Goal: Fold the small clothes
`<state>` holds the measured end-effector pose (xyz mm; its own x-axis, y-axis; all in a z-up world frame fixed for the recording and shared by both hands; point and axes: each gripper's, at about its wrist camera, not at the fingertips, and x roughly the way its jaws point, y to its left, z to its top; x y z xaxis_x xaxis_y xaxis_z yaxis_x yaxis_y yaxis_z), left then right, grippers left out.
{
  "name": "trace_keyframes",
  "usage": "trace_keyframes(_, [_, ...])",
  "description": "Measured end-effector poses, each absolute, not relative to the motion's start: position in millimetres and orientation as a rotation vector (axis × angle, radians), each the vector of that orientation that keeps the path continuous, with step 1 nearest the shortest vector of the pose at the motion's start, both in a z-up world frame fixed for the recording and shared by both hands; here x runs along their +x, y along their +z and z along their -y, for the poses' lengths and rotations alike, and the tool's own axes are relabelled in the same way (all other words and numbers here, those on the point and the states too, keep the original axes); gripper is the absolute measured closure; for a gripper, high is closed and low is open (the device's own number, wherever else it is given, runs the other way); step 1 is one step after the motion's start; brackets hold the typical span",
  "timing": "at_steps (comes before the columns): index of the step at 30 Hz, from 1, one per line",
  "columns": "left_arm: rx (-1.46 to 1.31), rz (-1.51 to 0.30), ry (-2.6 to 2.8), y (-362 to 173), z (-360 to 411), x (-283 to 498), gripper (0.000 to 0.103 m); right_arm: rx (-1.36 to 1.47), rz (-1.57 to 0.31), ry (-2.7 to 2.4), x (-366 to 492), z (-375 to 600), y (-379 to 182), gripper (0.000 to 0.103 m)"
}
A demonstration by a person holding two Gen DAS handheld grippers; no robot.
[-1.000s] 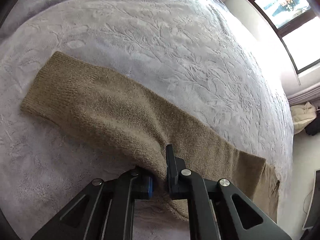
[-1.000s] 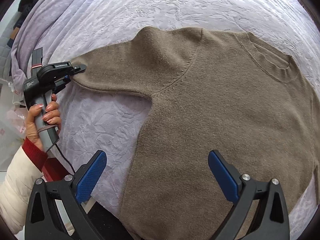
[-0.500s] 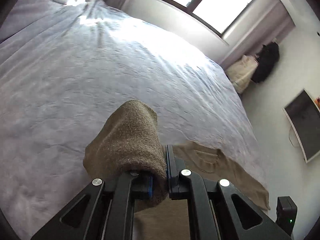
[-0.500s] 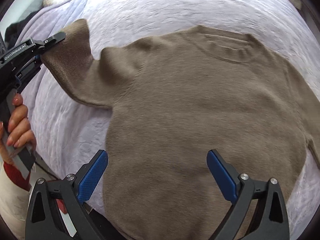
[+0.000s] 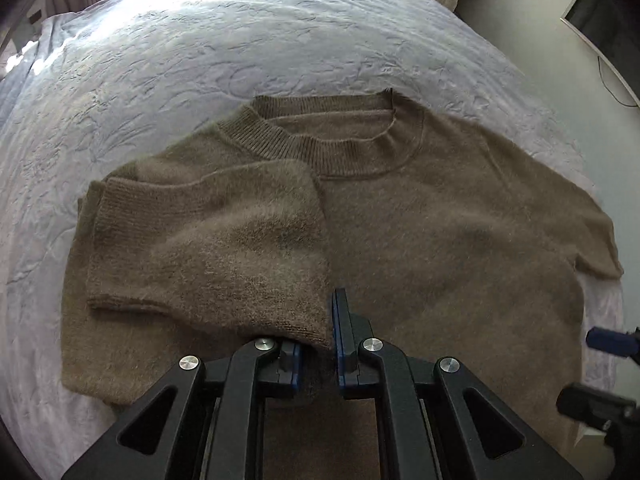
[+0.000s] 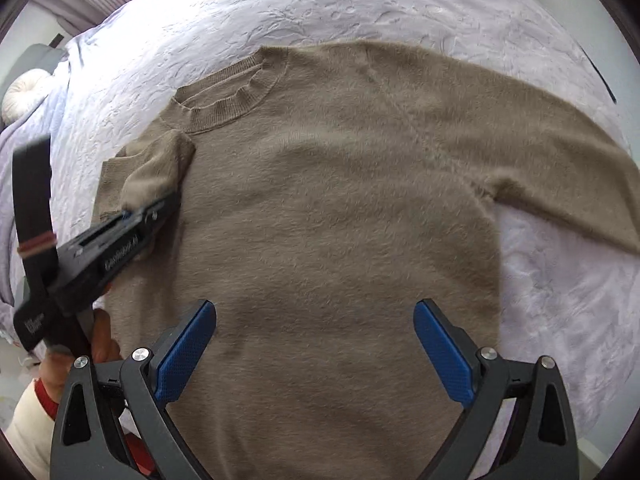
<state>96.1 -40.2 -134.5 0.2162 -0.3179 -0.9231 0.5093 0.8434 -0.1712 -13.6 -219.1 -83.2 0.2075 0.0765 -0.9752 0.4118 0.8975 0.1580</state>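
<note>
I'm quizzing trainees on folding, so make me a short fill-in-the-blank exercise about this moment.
1. The left gripper is shut on the sweater's ____.
2. The right gripper hovers with its jaws ____.
3. The brown sweater lies on a ____ bedspread.
Missing words: sleeve; open; white

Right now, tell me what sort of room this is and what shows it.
Most likely a bedroom. A brown sweater lies spread on a wide bed under a pale embossed bedspread, a round cushion sits at its far end, and curtains hang beside the bright window behind it.
</note>
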Motion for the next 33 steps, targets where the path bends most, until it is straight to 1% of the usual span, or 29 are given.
trace_keyframes(2, [0.174, -1.226, -0.559, -124.8, 24.5, 89.1, 0.069, 0.363, -1.331, -0.216, -1.7, 214.6, -76.6, 0.003])
trace_keyframes(3, [0.168, -1.210, -0.544, -115.6, 14.5, 83.6, 0.040, 0.336, -1.320, -0.200, 5.5, 212.4, -75.1, 0.003])
trace_keyframes(4, [0.162, -1.180, -0.524, -104.7, 1.4, 77.7, 0.020, 0.301, -1.305, -0.179, 13.5, 207.9, -71.7, 0.003])
trace_keyframes(6, [0.172, -1.126, -0.459, -87.0, -21.7, 70.6, 0.018, 0.217, -1.273, -0.122, 34.9, 191.9, -64.9, 0.003])
trace_keyframes(9, [0.202, -1.121, -0.312, -83.3, -59.7, 71.7, 0.018, 0.055, -1.217, -0.012, 71.0, 149.5, -60.6, 0.003])
trace_keyframes(12, [0.179, -1.183, -0.169, -103.8, -95.6, 85.1, 0.018, -0.135, -1.170, 0.086, 101.0, 93.8, -67.8, 0.004])
trace_keyframes(15, [0.166, -1.243, -0.071, -131.2, -121.7, 95.1, 0.018, -0.363, -1.153, 0.154, 121.3, 34.9, -90.6, 0.004])
trace_keyframes(17, [0.167, -1.278, -0.046, -147.0, -122.0, 100.7, 0.018, -0.555, -1.162, 0.139, 125.1, 5.9, -115.3, 0.009])
trace_keyframes(18, [0.149, -1.287, -0.042, -151.3, -122.8, 102.7, 0.018, -0.655, -1.159, 0.114, 127.1, -2.5, -130.0, 0.027])
trace_keyframes(19, [0.141, -1.286, -0.038, -152.7, -121.1, 104.7, 0.018, -0.752, -1.164, 0.083, 129.4, -5.5, -146.7, 0.058])
trace_keyframes(20, [0.142, -1.278, -0.034, -152.9, -117.9, 106.6, 0.018, -0.758, -1.178, 0.078, 130.9, -0.5, -152.1, 0.076])
trace_keyframes(21, [0.149, -1.269, -0.033, -153.1, -115.3, 107.2, 0.018, -0.685, -1.201, 0.070, 134.5, 12.3, -150.6, 0.090])
trace_keyframes(23, [0.165, -1.259, -0.030, -154.6, -108.1, 109.4, 0.018, -0.380, -1.201, 0.001, 143.1, 59.3, -125.3, 0.090])
trace_keyframes(26, [0.172, -1.263, -0.030, -156.3, -103.4, 109.6, 0.018, 0.004, -1.140, -0.120, 134.7, 142.0, -94.4, 0.090])
trace_keyframes(29, [0.173, -1.267, -0.029, -157.1, -97.2, 110.2, 0.018, 0.303, -1.105, -0.228, 111.1, 215.9, -95.7, 0.089])
trace_keyframes(31, [0.188, -1.270, -0.030, -159.1, -93.4, 111.0, 0.018, 0.559, -1.143, -0.216, 93.6, 262.4, -118.7, 0.082])
trace_keyframes(32, [0.199, -1.268, -0.028, -159.8, -91.6, 111.6, 0.018, 0.660, -1.169, -0.200, 86.4, 276.5, -130.8, 0.074])
trace_keyframes(33, [0.205, -1.267, -0.025, -159.8, -89.9, 111.5, 0.018, 0.709, -1.179, -0.193, 80.4, 282.6, -137.8, 0.056])
